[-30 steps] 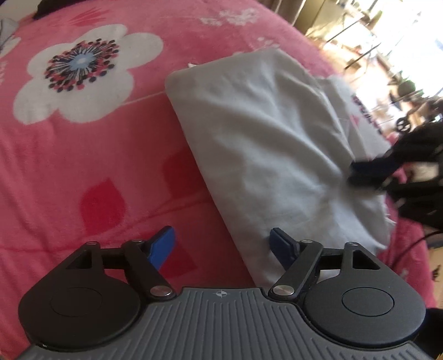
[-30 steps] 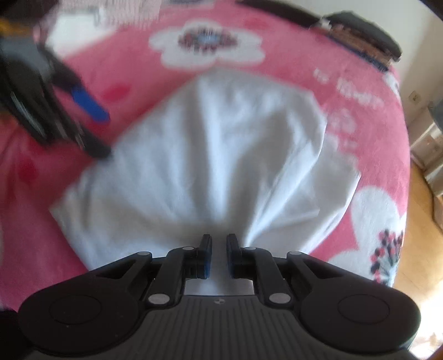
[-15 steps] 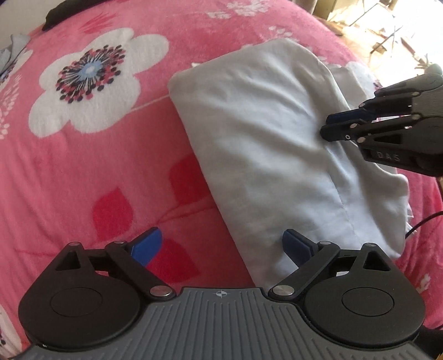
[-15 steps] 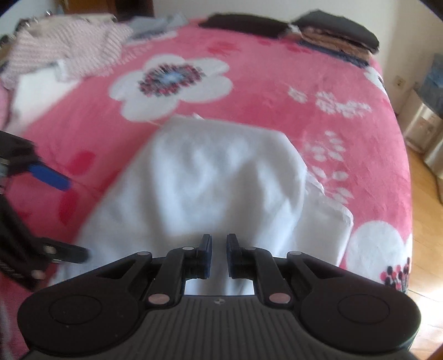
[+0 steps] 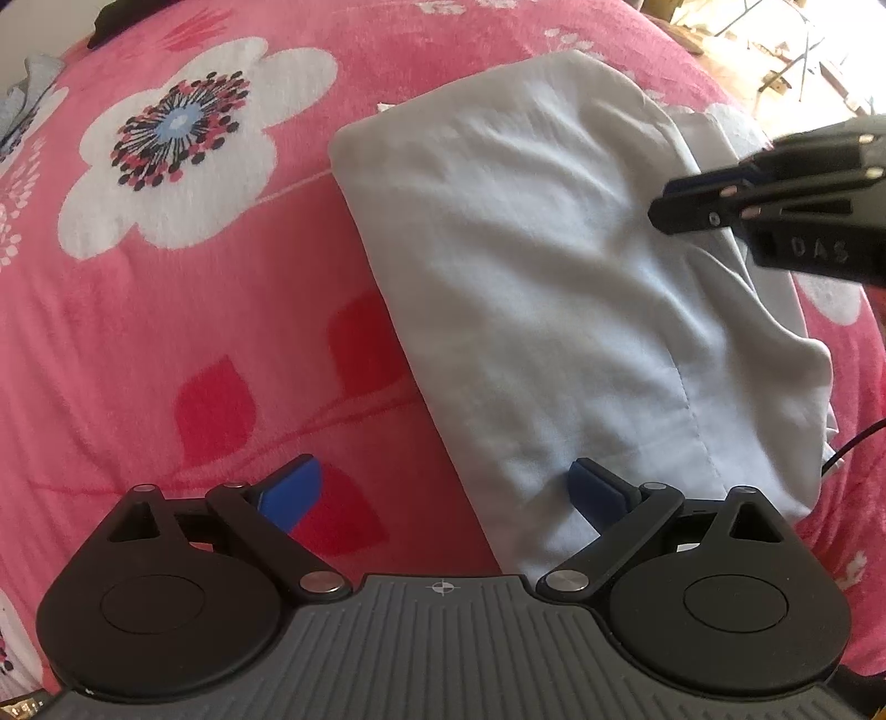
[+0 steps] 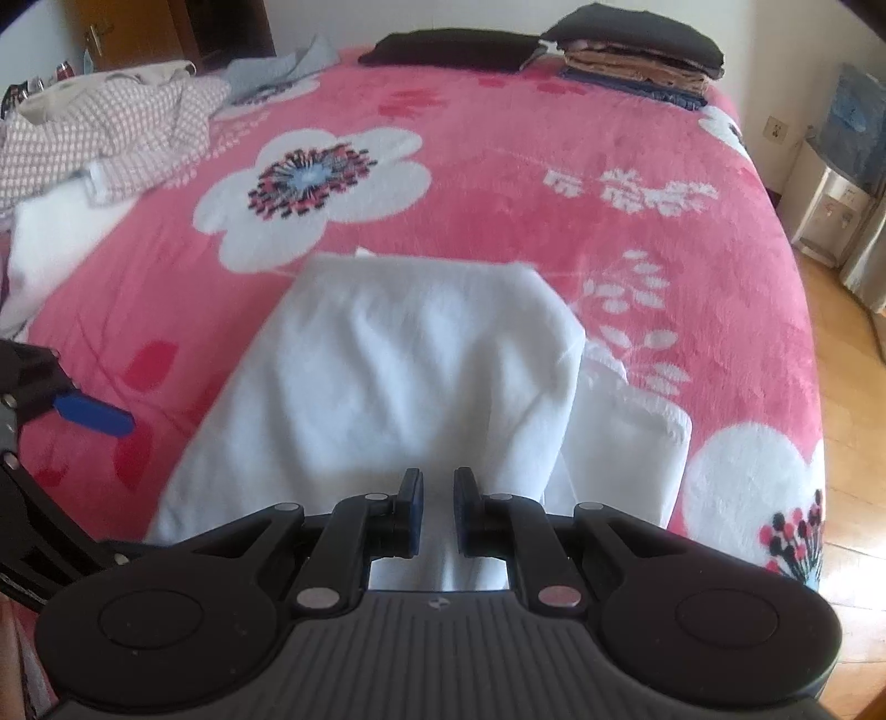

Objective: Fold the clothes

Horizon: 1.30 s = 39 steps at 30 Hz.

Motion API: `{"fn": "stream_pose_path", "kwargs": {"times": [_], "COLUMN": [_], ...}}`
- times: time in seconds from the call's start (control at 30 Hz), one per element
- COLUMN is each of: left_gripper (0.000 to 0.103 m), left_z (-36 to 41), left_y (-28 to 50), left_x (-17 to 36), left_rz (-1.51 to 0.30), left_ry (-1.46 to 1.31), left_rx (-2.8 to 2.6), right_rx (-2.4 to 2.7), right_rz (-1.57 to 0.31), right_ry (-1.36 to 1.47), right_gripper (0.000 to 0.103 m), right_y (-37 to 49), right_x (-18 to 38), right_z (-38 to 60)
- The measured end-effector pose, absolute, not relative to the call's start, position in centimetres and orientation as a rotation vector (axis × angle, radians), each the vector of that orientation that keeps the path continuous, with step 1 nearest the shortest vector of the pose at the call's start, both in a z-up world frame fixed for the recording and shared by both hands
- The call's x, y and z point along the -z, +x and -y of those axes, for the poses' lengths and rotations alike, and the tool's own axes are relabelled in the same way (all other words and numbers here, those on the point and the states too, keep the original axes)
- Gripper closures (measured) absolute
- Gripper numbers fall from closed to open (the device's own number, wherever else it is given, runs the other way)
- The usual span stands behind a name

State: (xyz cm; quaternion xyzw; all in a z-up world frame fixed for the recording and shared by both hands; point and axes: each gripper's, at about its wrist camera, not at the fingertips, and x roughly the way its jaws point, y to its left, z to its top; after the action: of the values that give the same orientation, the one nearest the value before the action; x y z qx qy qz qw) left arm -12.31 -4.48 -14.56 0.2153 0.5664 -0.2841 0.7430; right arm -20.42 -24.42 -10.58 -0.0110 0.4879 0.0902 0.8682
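Observation:
A folded white garment [image 5: 542, 266] lies on the pink flowered blanket [image 5: 166, 360]; the right wrist view shows it just ahead [image 6: 398, 376]. My left gripper [image 5: 443, 476] hovers at its near edge with jaws opening wide; one blue finger is over the cloth, the other over the blanket, and neither pad presses on anything. My right gripper [image 6: 438, 482] has its fingers nearly together with only a narrow gap and holds nothing. In the left wrist view the right gripper [image 5: 664, 205] hangs over the garment's right side. The left gripper's blue finger [image 6: 94, 415] shows at the left edge.
A stack of folded clothes [image 6: 637, 61] and a black garment [image 6: 454, 50] sit at the bed's far end. A checkered garment [image 6: 94, 133] and white cloth [image 6: 50, 238] lie crumpled at far left. A water dispenser [image 6: 830, 210] stands on the wooden floor past the bed's right edge.
My left jaws have spread wider. My right gripper has left the garment's lower right part and moved up along its right side; it now looks further across the bed.

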Motion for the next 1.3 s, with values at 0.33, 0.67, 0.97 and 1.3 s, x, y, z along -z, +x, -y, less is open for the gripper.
{"fn": "stream_pose_path", "kwargs": {"times": [0.33, 0.67, 0.97, 1.3], "left_gripper": [0.005, 0.004, 0.002, 0.000], "left_z": [4.3, 4.1, 2.8, 1.8], "left_y": [-12.4, -12.3, -12.0, -11.8], "left_x": [14.8, 15.3, 15.8, 16.1], "left_rz": [-1.252, -1.248, -1.228, -1.208], "left_ry": [0.475, 0.475, 0.380, 0.310], "left_rx": [0.623, 0.652, 0.690, 0.687], "right_rx": [-0.226, -0.184, -0.202, -0.264], "right_rz": [-0.966, -0.973, -0.881, -0.901], "right_ry": [-0.024, -0.001, 0.036, 0.111], "right_gripper": [0.090, 0.090, 0.090, 0.090], "right_y": [-18.1, -15.3, -16.4, -13.9], "right_x": [9.6, 12.7, 10.4, 12.2], "right_z": [23.0, 23.0, 22.8, 21.6]}}
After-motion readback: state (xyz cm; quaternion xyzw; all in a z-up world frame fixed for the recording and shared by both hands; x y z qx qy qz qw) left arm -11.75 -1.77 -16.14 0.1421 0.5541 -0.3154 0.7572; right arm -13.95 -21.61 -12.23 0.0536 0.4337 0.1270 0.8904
